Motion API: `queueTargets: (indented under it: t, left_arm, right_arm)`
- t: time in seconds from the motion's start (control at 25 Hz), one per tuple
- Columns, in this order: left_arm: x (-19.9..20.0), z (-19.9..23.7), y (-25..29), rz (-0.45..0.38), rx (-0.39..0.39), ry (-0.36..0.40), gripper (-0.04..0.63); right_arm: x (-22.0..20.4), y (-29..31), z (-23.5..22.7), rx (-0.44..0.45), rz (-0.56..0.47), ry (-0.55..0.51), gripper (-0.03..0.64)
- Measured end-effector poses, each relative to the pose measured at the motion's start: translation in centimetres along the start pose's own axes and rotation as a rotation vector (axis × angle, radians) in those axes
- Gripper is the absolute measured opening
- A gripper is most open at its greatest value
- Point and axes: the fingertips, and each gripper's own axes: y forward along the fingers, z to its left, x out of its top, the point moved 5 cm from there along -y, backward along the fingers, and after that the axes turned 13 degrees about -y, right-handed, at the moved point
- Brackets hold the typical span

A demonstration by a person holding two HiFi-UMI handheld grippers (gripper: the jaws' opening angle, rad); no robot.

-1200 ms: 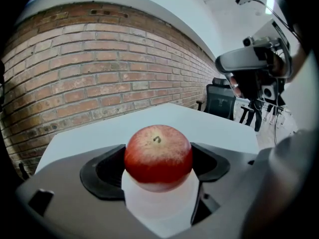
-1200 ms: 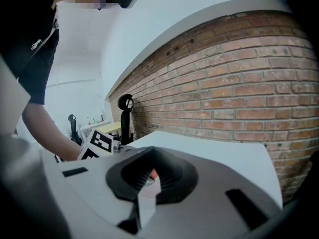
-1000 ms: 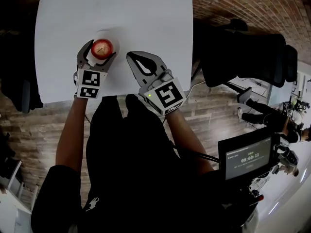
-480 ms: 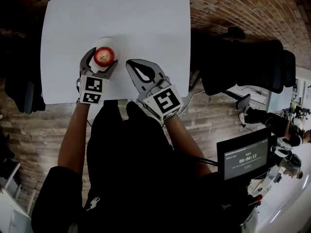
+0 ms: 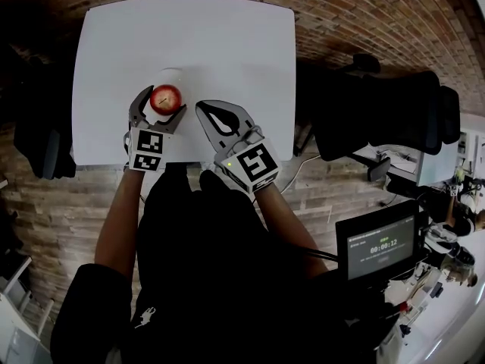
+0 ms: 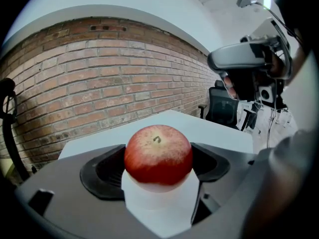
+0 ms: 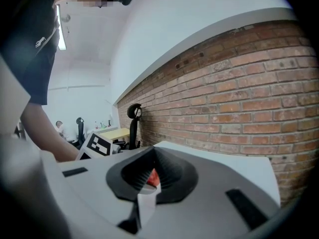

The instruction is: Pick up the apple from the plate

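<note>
A red apple [image 5: 165, 97] sits between the two fingers of my left gripper [image 5: 163, 99], just on the near side of a small white plate [image 5: 171, 76] on the white table [image 5: 227, 44]. In the left gripper view the apple [image 6: 158, 153] fills the gap and both dark pads [image 6: 107, 169] press against its sides, with white showing below it. My right gripper [image 5: 203, 109] lies to the right of the apple, low over the table, tips together and holding nothing. Through its own jaws [image 7: 149, 180] only a sliver of the apple [image 7: 152, 176] shows.
The table's near edge runs just under both grippers. A black office chair [image 5: 379, 112] stands to the right of the table and another dark chair [image 5: 38, 135] to its left. A screen with a timer [image 5: 383, 247] sits at the lower right. A brick wall lies beyond the table.
The left gripper has drawn back a little toward the table's near edge with the apple between its fingers, so more of the plate shows beyond it. The right gripper has kept its place beside it.
</note>
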Motion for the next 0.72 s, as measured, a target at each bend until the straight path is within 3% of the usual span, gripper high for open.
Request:
queueTargets:
  t: [0.72]
  left_arm:
    - [1.6, -0.4, -2.6, -0.039, 0.026, 0.027, 0.405]
  right_arm:
    - [1.2, 0.1, 1.2, 0.034, -0.039, -0.019, 0.003]
